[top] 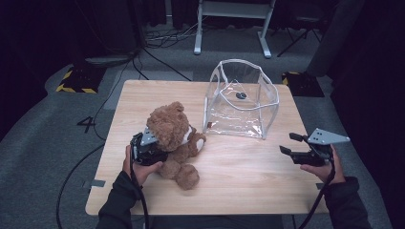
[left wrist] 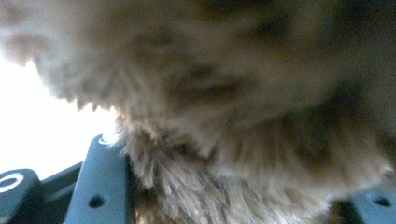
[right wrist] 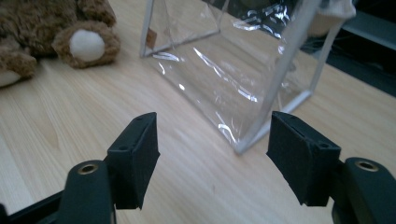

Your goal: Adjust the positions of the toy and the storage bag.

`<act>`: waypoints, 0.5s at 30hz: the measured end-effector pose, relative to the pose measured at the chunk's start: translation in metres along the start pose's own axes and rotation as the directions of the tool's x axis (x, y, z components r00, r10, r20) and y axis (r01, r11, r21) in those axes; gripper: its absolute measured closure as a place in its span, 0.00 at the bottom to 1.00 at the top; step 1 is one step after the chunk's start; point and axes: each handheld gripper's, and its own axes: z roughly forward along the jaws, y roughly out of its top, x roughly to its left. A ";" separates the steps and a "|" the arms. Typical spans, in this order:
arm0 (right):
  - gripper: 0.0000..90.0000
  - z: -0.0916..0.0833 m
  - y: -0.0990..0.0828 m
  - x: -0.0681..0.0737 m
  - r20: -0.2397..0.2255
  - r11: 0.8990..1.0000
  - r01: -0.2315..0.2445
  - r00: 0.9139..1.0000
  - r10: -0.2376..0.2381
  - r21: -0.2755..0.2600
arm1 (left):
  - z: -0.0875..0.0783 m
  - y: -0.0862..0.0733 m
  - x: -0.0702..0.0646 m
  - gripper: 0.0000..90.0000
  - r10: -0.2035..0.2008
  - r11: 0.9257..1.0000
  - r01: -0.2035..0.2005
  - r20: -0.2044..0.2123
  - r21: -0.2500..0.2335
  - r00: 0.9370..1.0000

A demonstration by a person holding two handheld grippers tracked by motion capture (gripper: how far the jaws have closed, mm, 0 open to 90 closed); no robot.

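A brown teddy bear (top: 172, 138) sits on the wooden table (top: 239, 167), left of centre. My left gripper (top: 152, 145) presses into its back from the left, shut on it; in the left gripper view brown fur (left wrist: 233, 93) bulges between the two jaws. A clear plastic bag with white trim (top: 241, 98) stands open behind and to the right of the bear. My right gripper (top: 289, 143) hovers over the table's right edge, open, with nothing between its jaws. The right gripper (right wrist: 212, 154) points at the bag's near corner (right wrist: 243, 140), with the bear's foot (right wrist: 86, 44) at upper left.
A small dark object (top: 241, 95) lies inside the bag. Beyond the table are a grey floor with black cables (top: 162, 62), white furniture legs (top: 197, 33) and yellow-black striped blocks (top: 76, 81). Bare tabletop lies between the bear and my right gripper.
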 end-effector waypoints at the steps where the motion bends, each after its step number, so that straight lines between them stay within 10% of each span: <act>1: 0.37 0.002 0.006 -0.001 -0.010 1.000 0.006 1.000 -0.006 -0.006 | 0.000 0.000 0.001 0.51 -0.004 1.000 0.004 -0.011 -0.006 1.000; 15: 0.41 0.022 0.074 0.006 -0.048 0.992 0.115 0.992 -0.118 -0.054 | -0.007 -0.006 0.016 0.50 -0.015 1.000 0.015 -0.039 -0.007 0.999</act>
